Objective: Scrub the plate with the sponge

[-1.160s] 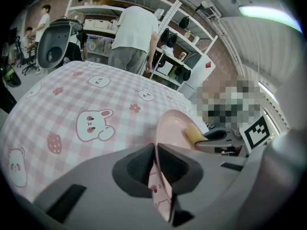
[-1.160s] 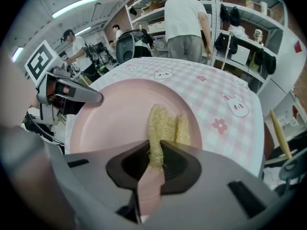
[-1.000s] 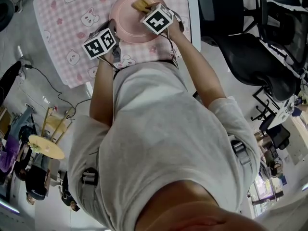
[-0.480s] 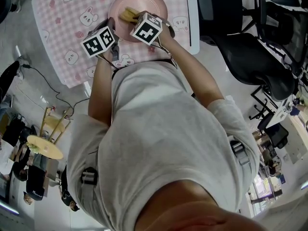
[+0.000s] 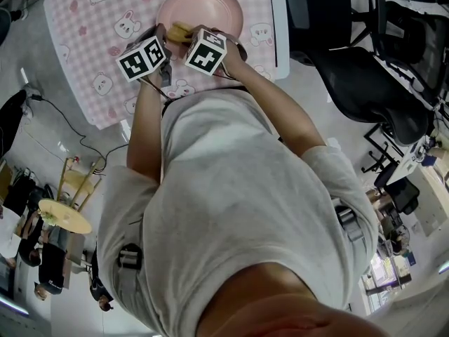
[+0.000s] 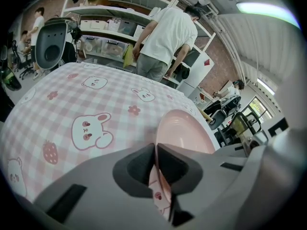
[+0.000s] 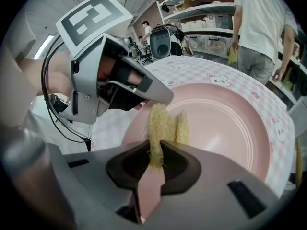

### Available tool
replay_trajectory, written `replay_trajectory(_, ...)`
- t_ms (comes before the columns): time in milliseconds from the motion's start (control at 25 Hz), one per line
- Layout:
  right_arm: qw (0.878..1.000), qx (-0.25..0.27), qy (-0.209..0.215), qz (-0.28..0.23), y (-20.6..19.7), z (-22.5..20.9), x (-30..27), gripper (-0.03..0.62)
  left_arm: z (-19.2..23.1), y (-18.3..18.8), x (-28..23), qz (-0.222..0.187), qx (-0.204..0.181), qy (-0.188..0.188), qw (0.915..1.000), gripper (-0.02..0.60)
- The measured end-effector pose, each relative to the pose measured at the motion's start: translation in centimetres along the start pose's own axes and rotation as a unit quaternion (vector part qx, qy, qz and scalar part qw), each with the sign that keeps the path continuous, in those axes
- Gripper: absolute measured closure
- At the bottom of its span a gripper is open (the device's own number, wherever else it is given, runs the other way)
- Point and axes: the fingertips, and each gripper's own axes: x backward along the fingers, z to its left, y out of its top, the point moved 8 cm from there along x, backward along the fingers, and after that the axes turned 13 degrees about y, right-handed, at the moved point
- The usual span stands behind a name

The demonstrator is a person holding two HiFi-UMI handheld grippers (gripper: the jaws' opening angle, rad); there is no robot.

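A pink plate [image 5: 203,7] lies on the pink checked tablecloth [image 5: 98,41]. My left gripper [image 6: 154,150] is shut on the plate's near rim [image 6: 165,128]; from above it sits at the plate's lower left [image 5: 163,35]. My right gripper [image 7: 156,150] is shut on a yellow loofah sponge [image 7: 160,123], whose tip rests on the plate [image 7: 230,114] near its left rim. From above the sponge [image 5: 181,29] shows between the two marker cubes. In the right gripper view the left gripper [image 7: 144,87] grips the rim just beside the sponge.
The table's white edge [image 5: 278,27] runs along the right, with black office chairs [image 5: 365,83] beyond. A person in a white shirt [image 6: 165,37] stands by shelves behind the table. A cable [image 5: 66,121] and a small wooden stool [image 5: 66,213] are on the floor at the left.
My right gripper has slid the sponge leftwards across the plate toward the left gripper. The left gripper has kept its hold on the rim.
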Motion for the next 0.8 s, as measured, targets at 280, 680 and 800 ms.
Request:
replay_trajectory(280,0.999,0.018,0.037,0.024,-0.5,1.3,-0.7,0.534,0.0,0.2,-0.6,0.004,-0.004,-0.006,1.0000,0.551)
replay_trajectory(680,0.998,-0.024,-0.018,-0.059,-3.2,0.1,3.1,0.533,0.4,0.2,-0.9,0.005,-0.046,0.015,0.9988,0.551)
replay_trajectory(800,0.995,-0.051,-0.034,-0.085,-4.9,-0.8,4.8,0.533,0.3,-0.2,-1.0,0.013,-0.058,0.017,0.9981,0.545)
